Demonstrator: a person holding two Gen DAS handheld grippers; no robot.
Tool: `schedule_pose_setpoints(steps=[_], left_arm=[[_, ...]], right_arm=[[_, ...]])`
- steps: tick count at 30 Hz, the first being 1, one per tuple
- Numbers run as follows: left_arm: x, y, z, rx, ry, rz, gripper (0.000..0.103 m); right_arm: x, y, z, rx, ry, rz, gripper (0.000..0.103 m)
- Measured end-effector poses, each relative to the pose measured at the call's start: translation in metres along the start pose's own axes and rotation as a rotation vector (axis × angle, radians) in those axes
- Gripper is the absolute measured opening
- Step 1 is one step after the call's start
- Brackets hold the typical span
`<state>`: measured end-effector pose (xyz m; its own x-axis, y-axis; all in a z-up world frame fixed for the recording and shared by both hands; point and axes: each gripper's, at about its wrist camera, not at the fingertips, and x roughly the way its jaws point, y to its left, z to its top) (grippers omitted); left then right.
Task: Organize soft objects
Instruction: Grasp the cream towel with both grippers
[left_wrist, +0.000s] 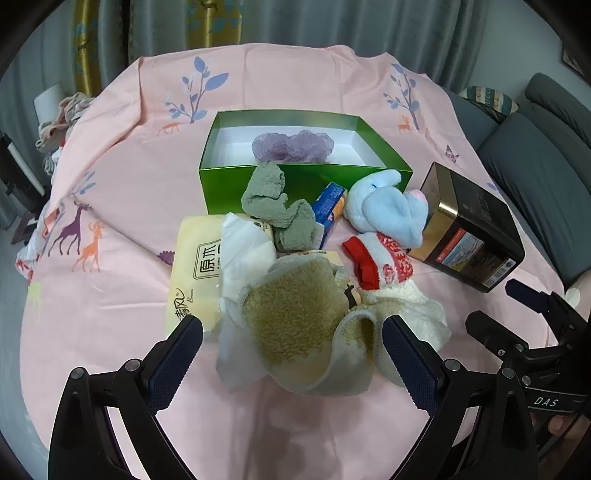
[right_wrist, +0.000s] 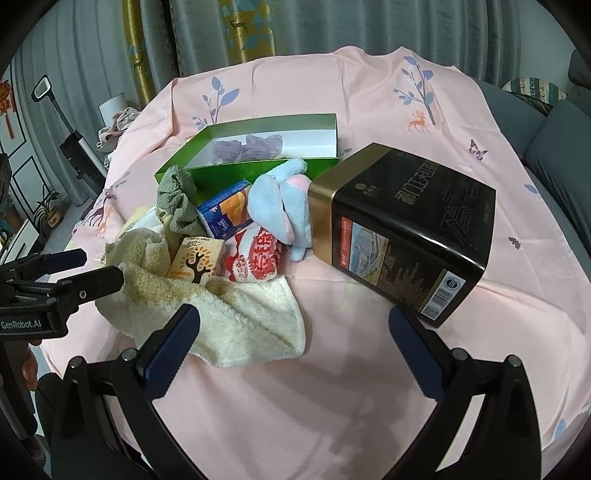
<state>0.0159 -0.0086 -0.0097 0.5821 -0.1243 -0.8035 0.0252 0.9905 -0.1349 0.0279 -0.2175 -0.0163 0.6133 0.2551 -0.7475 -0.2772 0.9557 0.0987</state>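
Note:
A green box (left_wrist: 236, 181) (right_wrist: 255, 170) stands open on the pink cloth with a purple soft thing (left_wrist: 291, 146) (right_wrist: 245, 147) inside. In front lie a grey-green cloth (left_wrist: 275, 205) (right_wrist: 177, 201), a blue plush toy (left_wrist: 388, 208) (right_wrist: 284, 208), a red-and-white sock (left_wrist: 384, 262) (right_wrist: 255, 258) and a cream-and-tan towel (left_wrist: 299, 325) (right_wrist: 236, 321). My left gripper (left_wrist: 291, 354) (right_wrist: 85, 267) is open, its fingers on either side of the towel. My right gripper (right_wrist: 293, 343) (left_wrist: 513, 306) is open and empty, just right of the towel.
A black-and-gold tin (left_wrist: 469, 229) (right_wrist: 406, 229) lies on its side at the right. A yellow tissue pack (left_wrist: 195, 269), a blue carton (left_wrist: 328, 206) (right_wrist: 229, 214) and a small orange carton (right_wrist: 195, 262) sit among the soft things. A grey sofa (left_wrist: 535, 155) is beyond.

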Motion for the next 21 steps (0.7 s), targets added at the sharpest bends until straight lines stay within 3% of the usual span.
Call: schedule_pose_setpoints(steps=[5,11,15,21], left_arm=[[-0.002,0.009,-0.005,-0.011,0.004,-0.027,0.098],[0.002,0.024,-0.023,-0.043,0.034,-0.161,0.098],[0.010,0.024,-0.024,-0.085,0.059,-0.219,0.098],[0.020,0.012,-0.019,-0.073,0.046,-0.236,0.098]], right_arm=[[-0.002,0.000,-0.007,-0.007,-0.008,0.099,0.102],[0.002,0.011,-0.027,-0.064,0.003,0.282,0.102],[0.018,0.021,-0.032,-0.094,0.032,0.275,0.102],[0.035,0.018,-0.032,-0.078,0.037,0.287,0.102]])
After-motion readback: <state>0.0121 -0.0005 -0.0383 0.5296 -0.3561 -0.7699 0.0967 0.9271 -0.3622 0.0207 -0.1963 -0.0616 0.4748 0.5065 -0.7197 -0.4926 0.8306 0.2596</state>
